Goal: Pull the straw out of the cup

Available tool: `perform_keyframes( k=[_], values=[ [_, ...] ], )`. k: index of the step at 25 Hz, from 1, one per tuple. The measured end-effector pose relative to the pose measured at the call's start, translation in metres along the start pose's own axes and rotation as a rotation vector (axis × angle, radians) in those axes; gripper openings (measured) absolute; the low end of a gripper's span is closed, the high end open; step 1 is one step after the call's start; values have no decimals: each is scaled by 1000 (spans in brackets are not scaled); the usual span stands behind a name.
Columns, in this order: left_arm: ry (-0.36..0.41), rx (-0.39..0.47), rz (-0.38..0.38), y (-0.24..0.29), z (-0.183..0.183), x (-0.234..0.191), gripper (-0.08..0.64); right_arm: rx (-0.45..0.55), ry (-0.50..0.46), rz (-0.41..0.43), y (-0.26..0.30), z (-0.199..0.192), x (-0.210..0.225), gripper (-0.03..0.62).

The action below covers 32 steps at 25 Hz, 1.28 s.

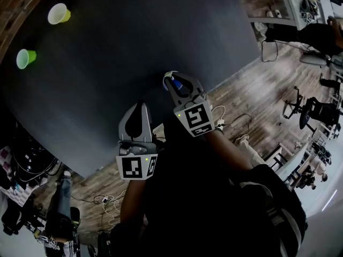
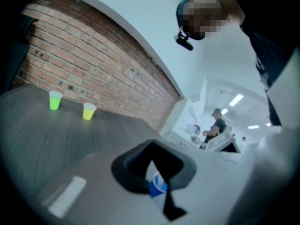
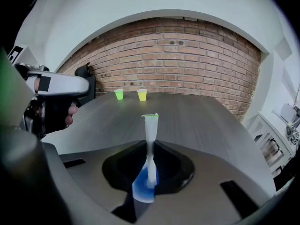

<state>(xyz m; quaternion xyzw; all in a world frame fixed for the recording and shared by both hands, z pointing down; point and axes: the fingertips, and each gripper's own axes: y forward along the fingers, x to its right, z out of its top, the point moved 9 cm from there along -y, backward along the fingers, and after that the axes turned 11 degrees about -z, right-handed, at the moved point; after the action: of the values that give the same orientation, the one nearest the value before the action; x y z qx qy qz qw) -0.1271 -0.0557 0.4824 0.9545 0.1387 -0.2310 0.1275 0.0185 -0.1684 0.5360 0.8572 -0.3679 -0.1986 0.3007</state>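
My right gripper [image 1: 171, 79] hangs over the dark table's [image 1: 134, 47] near edge, shut on a white straw [image 3: 151, 130] with a green tip that stands up out of its jaws. A blue piece [image 3: 143, 189] shows low between the jaws; I cannot tell what it is. My left gripper [image 1: 140, 107] is beside it, nearer me, with its fingers meeting and a similar blue piece [image 2: 157, 186] behind them. A yellow cup [image 1: 58, 13] and a green cup [image 1: 24, 58] stand upright far off at the table's back, with no straw showing in either.
A brick wall [image 3: 187, 55] runs behind the cups. Beyond the table's near edge is wooden floor [image 1: 268, 90] with cables [image 1: 230, 123], and office chairs [image 1: 313, 108] stand to the right. A person [image 2: 216, 124] sits in the background of the left gripper view.
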Motion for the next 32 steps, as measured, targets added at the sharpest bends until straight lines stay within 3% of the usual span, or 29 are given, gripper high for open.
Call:
perform_keyframes(
  k=[13,19,32],
  values=[
    [59,49,-53,-27,19,19,5,91,73,-78,-48,16,-8,43],
    [97,63,-81,-4,47,51,5,155,116,-112,-78,36,28,43],
    [153,132,-148,-58,62,42,5,258,134,-185,-119,46,-29,43]
  ],
)
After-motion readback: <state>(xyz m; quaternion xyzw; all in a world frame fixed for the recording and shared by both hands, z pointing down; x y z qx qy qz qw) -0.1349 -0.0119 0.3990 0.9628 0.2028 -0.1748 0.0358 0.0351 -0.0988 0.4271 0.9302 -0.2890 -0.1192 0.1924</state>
